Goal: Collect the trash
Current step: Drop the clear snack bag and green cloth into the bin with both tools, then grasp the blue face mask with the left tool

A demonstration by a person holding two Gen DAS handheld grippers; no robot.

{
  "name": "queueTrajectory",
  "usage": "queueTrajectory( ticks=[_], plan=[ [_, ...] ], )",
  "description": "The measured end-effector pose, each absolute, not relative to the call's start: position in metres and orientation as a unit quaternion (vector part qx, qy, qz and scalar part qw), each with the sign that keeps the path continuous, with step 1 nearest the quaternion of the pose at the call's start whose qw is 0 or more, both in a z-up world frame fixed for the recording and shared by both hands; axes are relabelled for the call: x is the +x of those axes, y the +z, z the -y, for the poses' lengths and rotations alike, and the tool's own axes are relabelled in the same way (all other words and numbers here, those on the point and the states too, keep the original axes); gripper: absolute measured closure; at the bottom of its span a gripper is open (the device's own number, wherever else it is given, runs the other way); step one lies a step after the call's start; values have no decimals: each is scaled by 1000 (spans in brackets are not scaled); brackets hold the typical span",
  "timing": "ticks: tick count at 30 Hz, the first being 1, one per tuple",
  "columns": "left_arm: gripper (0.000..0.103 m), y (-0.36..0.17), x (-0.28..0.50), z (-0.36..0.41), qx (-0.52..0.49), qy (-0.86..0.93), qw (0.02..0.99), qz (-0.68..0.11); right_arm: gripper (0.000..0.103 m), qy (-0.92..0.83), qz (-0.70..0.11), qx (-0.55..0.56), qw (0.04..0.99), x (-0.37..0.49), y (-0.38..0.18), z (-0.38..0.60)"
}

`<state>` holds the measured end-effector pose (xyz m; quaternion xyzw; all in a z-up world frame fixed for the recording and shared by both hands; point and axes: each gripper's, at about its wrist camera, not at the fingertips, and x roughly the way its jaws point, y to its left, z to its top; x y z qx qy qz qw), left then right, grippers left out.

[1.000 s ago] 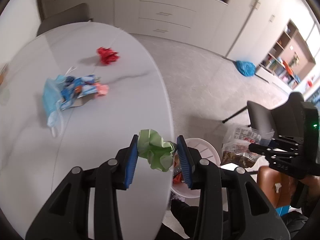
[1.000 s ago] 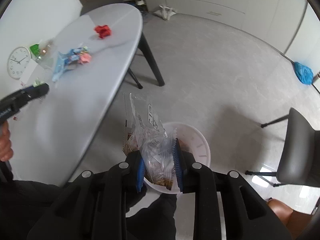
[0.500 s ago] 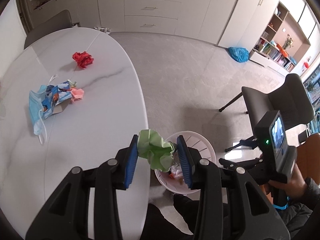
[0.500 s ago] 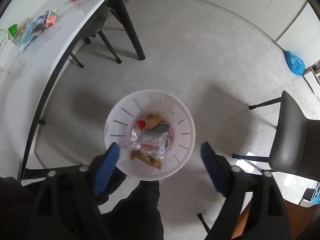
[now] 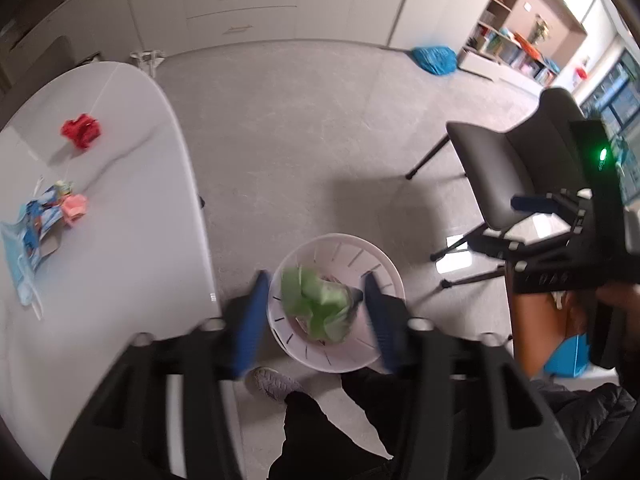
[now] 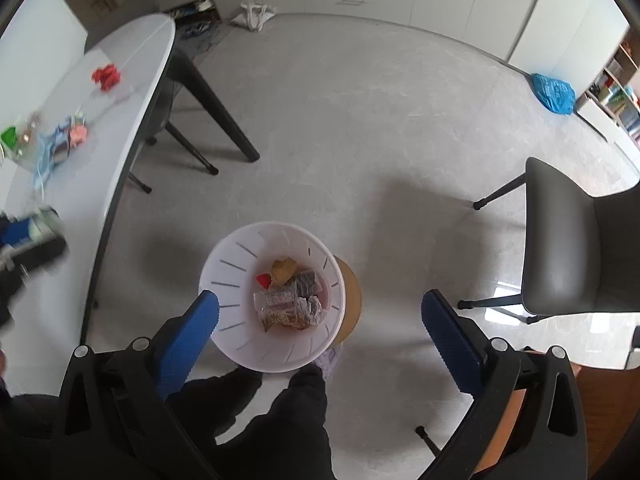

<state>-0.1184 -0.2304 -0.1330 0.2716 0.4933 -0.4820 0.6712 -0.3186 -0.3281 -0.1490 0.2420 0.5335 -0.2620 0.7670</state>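
Landmark: white slotted waste basket (image 6: 224, 280) on the grey floor, just off the rounded edge of the white table (image 5: 120, 272).
Left gripper (image 5: 314, 304): directly above the basket, pointing steeply down; its jaws have just been opening and now stand partly apart, the blue pads clear of the paper on both sides.
Green crumpled paper (image 5: 316, 304): loose between the left jaws, over the basket's mouth, blurred; neither pad presses on it.
Right gripper (image 6: 320, 312): also above the basket, jaws spread wide after just opening, with nothing between them.
Clear snack wrapper (image 6: 288, 306): lying inside the basket with a red scrap and a tan piece beside it.
Red crumpled paper (image 5: 80, 132): on the table, well away from the basket.
Blue face mask (image 5: 18, 256): on the table, farther from the basket than the pink wad (image 5: 74, 206), with a printed packet touching both.
Grey chair (image 6: 576, 248): on the side of the basket opposite the table, apart from it.
Person's dark trouser legs (image 6: 280, 420): just beside the basket's near rim.
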Motion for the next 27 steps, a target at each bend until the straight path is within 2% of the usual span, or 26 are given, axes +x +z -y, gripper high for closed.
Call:
queueTrajectory(
  ticks=[1, 3, 4, 6, 27],
  plan=[
    [28, -132, -121, 232, 276, -484, 671, -489, 3, -263, -532, 243, 768, -320, -147, 330],
    [17, -129, -126, 233, 280, -486, 676, -477, 3, -264, -528, 242, 770, -321, -143, 331],
    [12, -126, -128, 233, 280, -488, 680, -470, 3, -264, -528, 241, 770, -321, -142, 332],
    [10, -122, -128, 233, 279, -487, 684, -466, 3, -264, -529, 239, 771, -318, -142, 331],
    [8, -102, -99, 196, 253, -448, 721, -463, 3, -239, -530, 198, 789, -278, -126, 297]
  ],
)
